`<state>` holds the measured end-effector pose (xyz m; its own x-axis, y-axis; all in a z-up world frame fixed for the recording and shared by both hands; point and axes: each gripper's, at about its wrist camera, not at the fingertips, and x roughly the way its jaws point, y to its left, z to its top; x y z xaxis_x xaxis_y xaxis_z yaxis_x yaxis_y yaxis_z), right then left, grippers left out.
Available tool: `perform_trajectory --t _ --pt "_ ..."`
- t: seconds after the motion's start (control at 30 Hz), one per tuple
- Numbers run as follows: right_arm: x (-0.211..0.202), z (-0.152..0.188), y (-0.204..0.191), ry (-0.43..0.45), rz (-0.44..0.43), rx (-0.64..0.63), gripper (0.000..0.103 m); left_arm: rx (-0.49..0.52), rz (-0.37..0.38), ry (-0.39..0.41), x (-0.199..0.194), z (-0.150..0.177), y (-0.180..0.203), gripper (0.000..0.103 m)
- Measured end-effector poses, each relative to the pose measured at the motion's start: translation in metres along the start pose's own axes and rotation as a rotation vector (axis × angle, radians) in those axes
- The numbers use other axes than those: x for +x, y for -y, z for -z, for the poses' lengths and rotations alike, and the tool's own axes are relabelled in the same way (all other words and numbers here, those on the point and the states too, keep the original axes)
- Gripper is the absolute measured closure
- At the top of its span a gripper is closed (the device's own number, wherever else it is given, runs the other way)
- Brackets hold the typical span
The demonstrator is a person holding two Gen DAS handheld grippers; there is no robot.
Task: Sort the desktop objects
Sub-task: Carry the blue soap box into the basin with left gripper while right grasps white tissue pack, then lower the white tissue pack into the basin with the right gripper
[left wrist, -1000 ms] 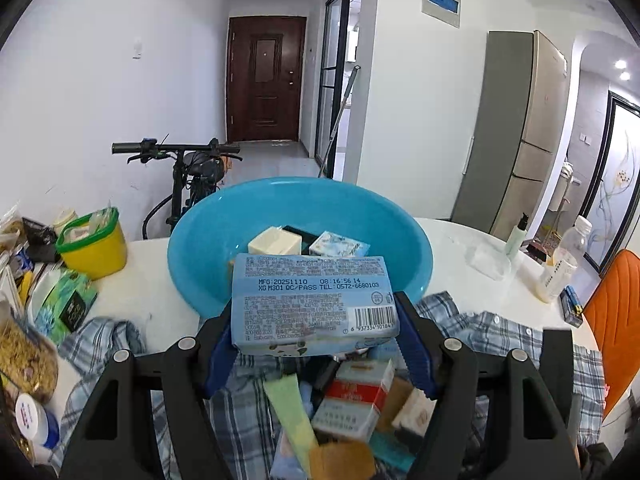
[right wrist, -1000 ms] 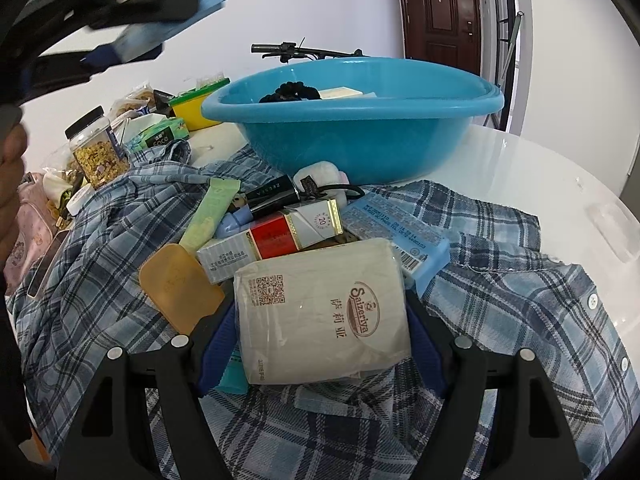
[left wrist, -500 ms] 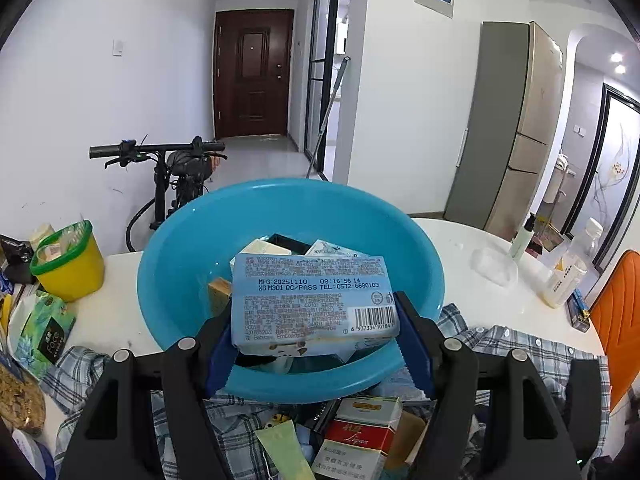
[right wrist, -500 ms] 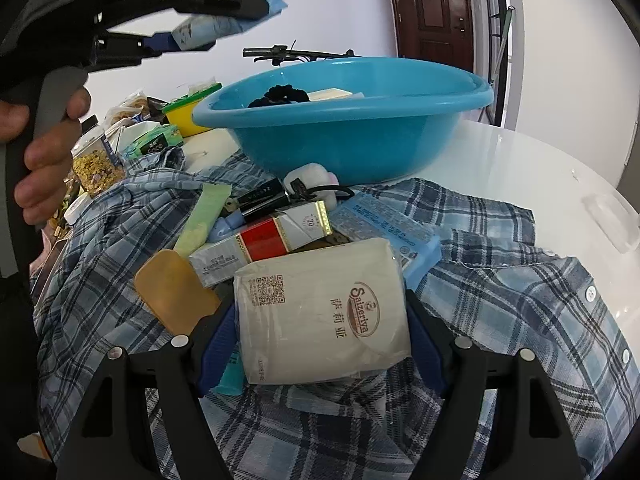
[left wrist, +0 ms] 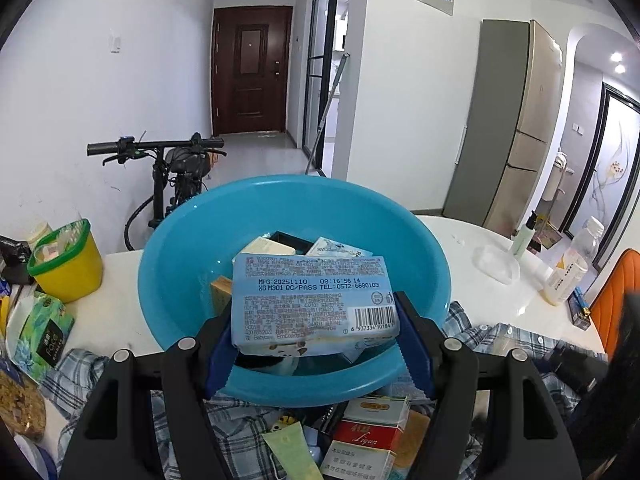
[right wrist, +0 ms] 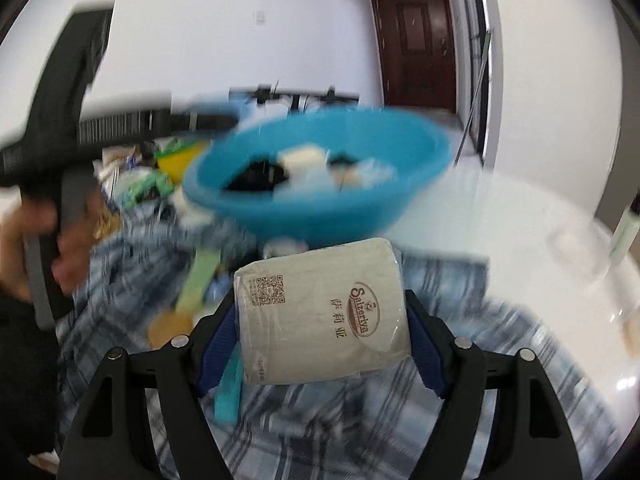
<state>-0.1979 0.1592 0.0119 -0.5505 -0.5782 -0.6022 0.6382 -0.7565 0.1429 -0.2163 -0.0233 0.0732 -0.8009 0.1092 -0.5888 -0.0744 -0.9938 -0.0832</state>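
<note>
My left gripper (left wrist: pixel 314 340) is shut on a light blue wipes pack (left wrist: pixel 314 298) and holds it over the near rim of the blue basin (left wrist: pixel 172 264). The basin holds a cream box (left wrist: pixel 266 247), a black item and a small packet. My right gripper (right wrist: pixel 324 344) is shut on a beige tissue pack (right wrist: pixel 324 312), lifted above the plaid shirt (right wrist: pixel 360 420), near side of the basin (right wrist: pixel 320 200). The right wrist view is blurred by motion. The left gripper's body shows there at the upper left (right wrist: pixel 120 128).
A red and white carton (left wrist: pixel 368 436), a green tube (left wrist: pixel 294 454) and other small items lie on the plaid shirt (left wrist: pixel 80 368). A yellow tub (left wrist: pixel 66 264) and snack packs stand at the left. Bottles (left wrist: pixel 566 280) stand on the white table at the right.
My left gripper moved forward with the wipes pack, from above the shirt to over the basin. My right gripper has lifted the tissue pack off the shirt and is rising toward the basin.
</note>
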Motion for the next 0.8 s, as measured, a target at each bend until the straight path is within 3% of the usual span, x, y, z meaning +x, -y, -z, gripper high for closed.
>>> perform_trajectory --t 0.23,0.4,0.6,0.8 --pt "-0.010 -0.082 -0.002 0.105 0.006 -0.028 0.028 -0.024 -0.014 0.010 -0.004 -0.004 -0.013 0.030" --pt "0.005 -0.128 -0.010 0.120 -0.023 -0.035 0.028 -0.037 -0.023 0.012 -0.004 -0.007 -0.021 0.030" --pt "0.037 -0.148 -0.019 0.108 -0.062 -0.036 0.028 -0.041 -0.038 0.020 -0.006 -0.011 -0.028 0.030" --pt "0.055 -0.139 -0.022 0.083 -0.077 -0.044 0.028 -0.044 -0.068 0.020 -0.003 -0.012 -0.034 0.030"
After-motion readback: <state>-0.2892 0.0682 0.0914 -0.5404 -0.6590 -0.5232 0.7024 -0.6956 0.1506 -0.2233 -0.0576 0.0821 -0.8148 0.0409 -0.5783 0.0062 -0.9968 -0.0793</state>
